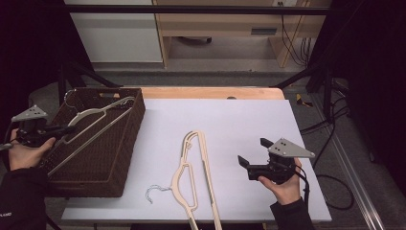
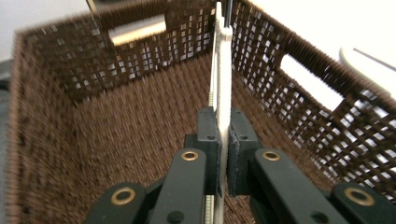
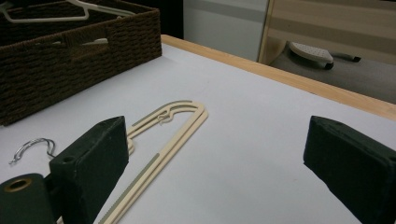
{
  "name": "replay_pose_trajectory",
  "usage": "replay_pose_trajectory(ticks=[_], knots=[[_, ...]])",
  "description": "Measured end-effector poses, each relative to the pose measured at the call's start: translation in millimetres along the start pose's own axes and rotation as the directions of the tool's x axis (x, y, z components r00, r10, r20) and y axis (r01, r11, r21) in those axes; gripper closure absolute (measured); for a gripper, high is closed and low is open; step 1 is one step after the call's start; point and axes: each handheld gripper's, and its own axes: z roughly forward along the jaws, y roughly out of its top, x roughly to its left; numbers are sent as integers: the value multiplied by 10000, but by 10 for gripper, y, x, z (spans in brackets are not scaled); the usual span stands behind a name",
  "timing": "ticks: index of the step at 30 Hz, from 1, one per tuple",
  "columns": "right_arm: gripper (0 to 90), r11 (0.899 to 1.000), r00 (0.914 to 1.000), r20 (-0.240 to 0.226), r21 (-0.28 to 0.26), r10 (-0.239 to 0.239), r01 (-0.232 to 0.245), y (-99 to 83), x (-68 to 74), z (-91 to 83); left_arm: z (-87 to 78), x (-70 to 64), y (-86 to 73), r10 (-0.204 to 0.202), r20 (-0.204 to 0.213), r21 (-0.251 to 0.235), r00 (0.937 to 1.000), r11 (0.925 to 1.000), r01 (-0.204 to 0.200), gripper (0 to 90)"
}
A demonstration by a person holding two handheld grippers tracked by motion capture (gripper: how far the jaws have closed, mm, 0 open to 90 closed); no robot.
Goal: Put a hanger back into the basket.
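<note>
A dark brown woven basket (image 1: 128,143) stands at the table's left. Over it a white hanger (image 1: 91,125) slants, its metal hook (image 1: 70,96) near the far left corner. My left gripper (image 1: 67,129) is shut on the hanger's lower end; in the left gripper view the jaws pinch the white bar (image 2: 223,93) above the basket's floor (image 2: 140,130). A cream hanger (image 1: 197,172) with a metal hook (image 1: 155,190) lies flat on the white sheet at the front middle. My right gripper (image 1: 253,152) is open, just right of it, with nothing between its pads (image 3: 100,154).
The white sheet (image 1: 239,120) covers a wooden table whose far edge (image 1: 210,92) shows. Beyond it are a wooden desk and cables on the floor (image 1: 292,48). The basket has cut-out handles (image 2: 308,84) in its walls.
</note>
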Motion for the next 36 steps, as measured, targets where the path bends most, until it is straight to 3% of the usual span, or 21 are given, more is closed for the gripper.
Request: replay_pose_trajectory(ticks=[7, 12, 15, 19, 22, 25, 29, 36], knots=[[68, 10000, 10000, -30, 66, -14, 15, -2, 16, 24, 210, 14, -143, -539, -33, 524, 9985, 9972, 540, 844], [67, 10000, 10000, -78, 62, -11, 11, -4, 21, 34, 230, 65, -194, -990, -873, 1201, 9912, 9867, 1091, 810], [66, 9999, 9999, -139, 144, -59, 61, -9, 33, 54, 118, 67, -182, -1298, -1281, 687, 9832, 9879, 1393, 769], [65, 9999, 9999, -134, 156, -61, 63, -5, 53, 80, -17, 20, -161, -1239, -1533, 541, 9804, 9896, 1335, 709], [64, 9999, 9998, -183, 131, -68, 71, 5, 69, 87, -130, -35, -157, -1389, -1524, -120, 9785, 9903, 1387, 676], [64, 9998, 9997, -212, 153, -82, 85, 9, 82, 88, -228, -112, -149, -1443, -1484, -547, 9783, 9890, 1376, 652], [63, 9999, 9997, -236, 118, -64, 67, 9, 87, 90, -322, -279, -125, -1289, -1233, -1213, 9840, 9861, 1139, 580], [63, 9998, 9993, -336, 100, -148, 151, 24, 131, 98, -416, -696, -54, -969, -487, -2778, 9941, 9573, 797, 400]])
